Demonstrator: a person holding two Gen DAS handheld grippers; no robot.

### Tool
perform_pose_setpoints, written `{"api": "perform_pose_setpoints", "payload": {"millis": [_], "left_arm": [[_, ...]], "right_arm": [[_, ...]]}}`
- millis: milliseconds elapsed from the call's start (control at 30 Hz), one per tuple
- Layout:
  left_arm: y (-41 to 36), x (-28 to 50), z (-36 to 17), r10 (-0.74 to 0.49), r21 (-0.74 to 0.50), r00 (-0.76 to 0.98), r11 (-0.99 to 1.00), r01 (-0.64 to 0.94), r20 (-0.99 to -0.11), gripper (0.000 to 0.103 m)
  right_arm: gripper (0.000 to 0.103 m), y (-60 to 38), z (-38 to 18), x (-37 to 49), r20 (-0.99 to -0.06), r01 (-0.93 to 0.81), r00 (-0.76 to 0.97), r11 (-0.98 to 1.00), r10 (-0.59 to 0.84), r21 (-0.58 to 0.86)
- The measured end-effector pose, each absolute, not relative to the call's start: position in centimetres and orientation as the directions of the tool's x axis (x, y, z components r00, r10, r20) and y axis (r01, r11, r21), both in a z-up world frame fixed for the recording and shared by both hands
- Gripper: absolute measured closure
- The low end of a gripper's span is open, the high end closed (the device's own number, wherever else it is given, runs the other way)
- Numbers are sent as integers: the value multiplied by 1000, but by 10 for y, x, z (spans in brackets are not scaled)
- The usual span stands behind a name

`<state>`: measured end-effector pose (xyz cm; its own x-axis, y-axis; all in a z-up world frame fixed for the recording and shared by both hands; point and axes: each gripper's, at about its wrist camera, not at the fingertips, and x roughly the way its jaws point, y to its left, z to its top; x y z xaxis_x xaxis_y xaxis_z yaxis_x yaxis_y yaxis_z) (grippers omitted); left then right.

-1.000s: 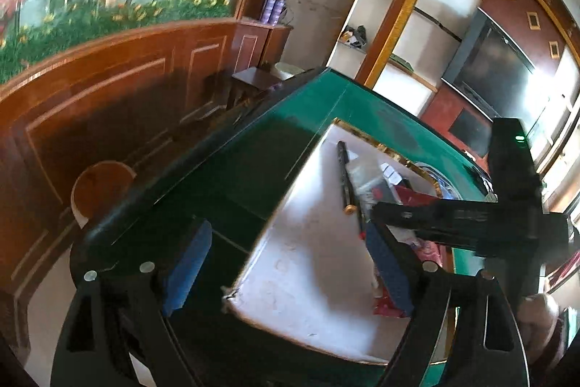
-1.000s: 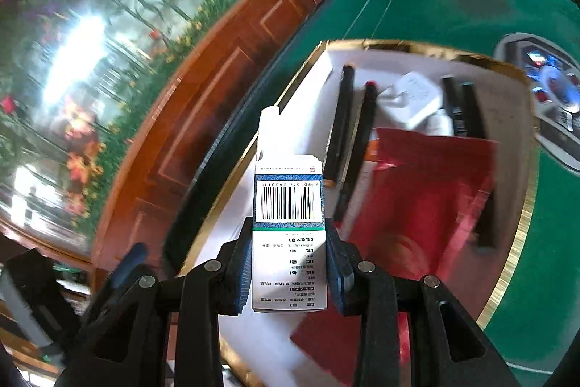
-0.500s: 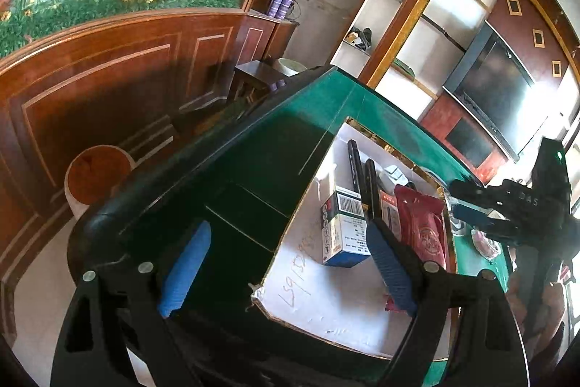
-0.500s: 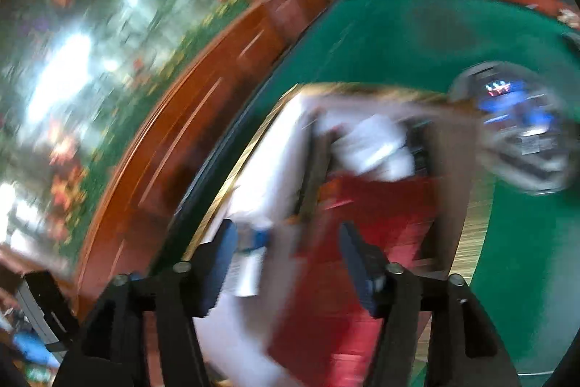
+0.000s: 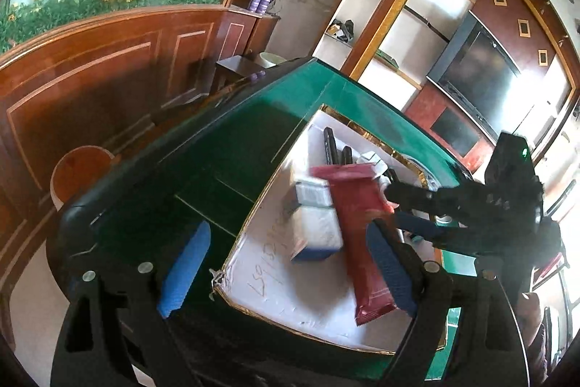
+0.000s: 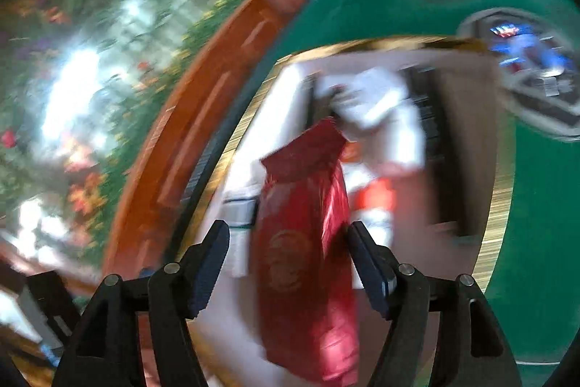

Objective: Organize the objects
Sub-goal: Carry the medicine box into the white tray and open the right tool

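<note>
Handwriting on the white board [image 5: 326,300] atop the green table [image 5: 232,162] is too smeared to read, and the print on the white-and-blue box [image 5: 315,231] is blurred. Left hand-held gripper [image 5: 286,272] is spread wide w/ nothing in it; right hand-held gripper [image 6: 290,265] is opening, its pads clear of the red pouch [image 6: 308,252] betw. them. On the board: 1 red pouch, 1 box just beside it, 2 dark pens [image 5: 337,151] behind.

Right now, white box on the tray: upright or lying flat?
Lying flat: white box rests on its broad face on the tray, beside the red pouch.
</note>
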<state>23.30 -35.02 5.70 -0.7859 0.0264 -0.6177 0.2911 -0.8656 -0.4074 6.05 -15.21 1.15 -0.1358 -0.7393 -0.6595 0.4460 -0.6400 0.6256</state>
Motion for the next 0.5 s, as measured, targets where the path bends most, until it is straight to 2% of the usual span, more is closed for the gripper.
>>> {"api": "perform_pose_setpoints", "payload": {"millis": [67,167,300,400,500], "left_arm": [[-350,232,55,37,-413,-782,-864,288,-622,16],[-347,230,52,49,-418,-777,-863,283,-627,16],[-341,228,54,44,-394,-777,-879,268,-627,16],[-333,226,57,27,-358,-779,-898,257,-627,15],[-324,222,59,33,-327,-779,-918,225,-627,15]], "right_arm": [[28,-169,11,67,-630,477,-54,-575,-774,665],[27,-181,4,66,-651,473,-10,-577,-759,666],[27,-156,-11,57,-711,397,-83,-678,-698,619],[28,-131,-9,55,-661,366,-85,-641,-745,675],[28,-113,12,60,-648,385,-171,-656,-742,650]]}}
